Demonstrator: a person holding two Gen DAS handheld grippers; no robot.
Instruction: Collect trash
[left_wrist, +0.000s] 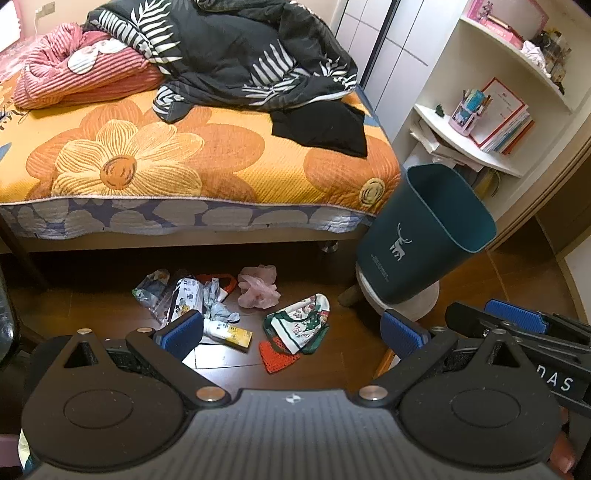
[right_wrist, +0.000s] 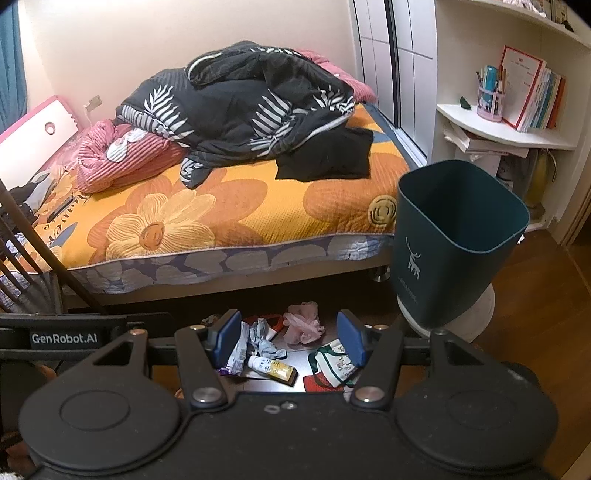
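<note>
Several pieces of trash lie on the dark wood floor by the bed: a pink crumpled wad (left_wrist: 257, 288) (right_wrist: 303, 326), a white and yellow tube (left_wrist: 229, 331) (right_wrist: 272, 367), a crumpled grey wrapper (left_wrist: 218, 302) (right_wrist: 266, 343), a printed green and white packet (left_wrist: 299, 321) (right_wrist: 332, 363), red mesh (left_wrist: 277, 356) and clear bags (left_wrist: 164, 293). A dark teal bin (left_wrist: 424, 236) (right_wrist: 454, 243) with a deer mark stands on a white stool to the right. My left gripper (left_wrist: 291, 334) is open above the pile. My right gripper (right_wrist: 290, 341) is open too, with nothing between its fingers.
A bed (left_wrist: 184, 162) (right_wrist: 229, 206) with an orange flowered cover, a dark quilt and a pink blanket fills the back. White corner shelves (left_wrist: 476, 147) (right_wrist: 513, 129) with books stand right of the bin. The right gripper shows in the left wrist view (left_wrist: 517, 325). A dark chair frame (right_wrist: 33, 236) stands left.
</note>
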